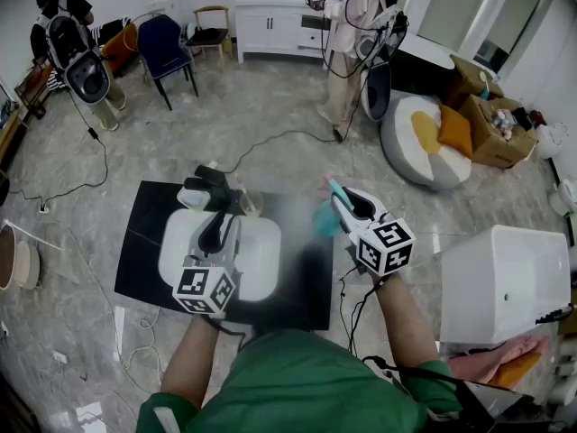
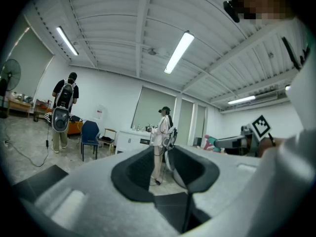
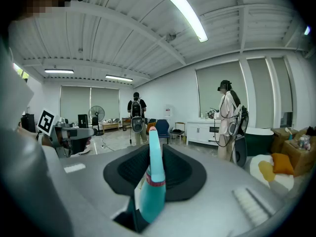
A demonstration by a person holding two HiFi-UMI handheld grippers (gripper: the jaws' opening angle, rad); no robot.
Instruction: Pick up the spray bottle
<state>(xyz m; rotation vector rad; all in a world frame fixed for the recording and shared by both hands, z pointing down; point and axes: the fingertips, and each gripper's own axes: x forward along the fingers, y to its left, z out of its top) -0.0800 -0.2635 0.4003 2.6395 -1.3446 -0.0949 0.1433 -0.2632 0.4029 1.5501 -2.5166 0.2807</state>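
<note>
A teal spray bottle [image 3: 152, 186] stands between the jaws of my right gripper [image 3: 154, 168], its long nozzle pointing up and away. From the head view the bottle [image 1: 325, 220] is held in the air, in my right gripper [image 1: 337, 193], over the right edge of a black mat [image 1: 144, 242]. A faint haze hangs left of its nozzle. My left gripper [image 1: 213, 188] is raised over a white basin-like thing [image 1: 261, 253] on the mat. In the left gripper view its pads [image 2: 129, 172] meet with nothing between them.
A white tub [image 1: 505, 280] stands at my right. A grey beanbag [image 1: 424, 144] and a cardboard box [image 1: 494, 123] lie at the far right. Two people [image 1: 350, 34] [image 1: 77, 54] stand at the back, near a blue chair [image 1: 168, 49]. Cables run over the floor.
</note>
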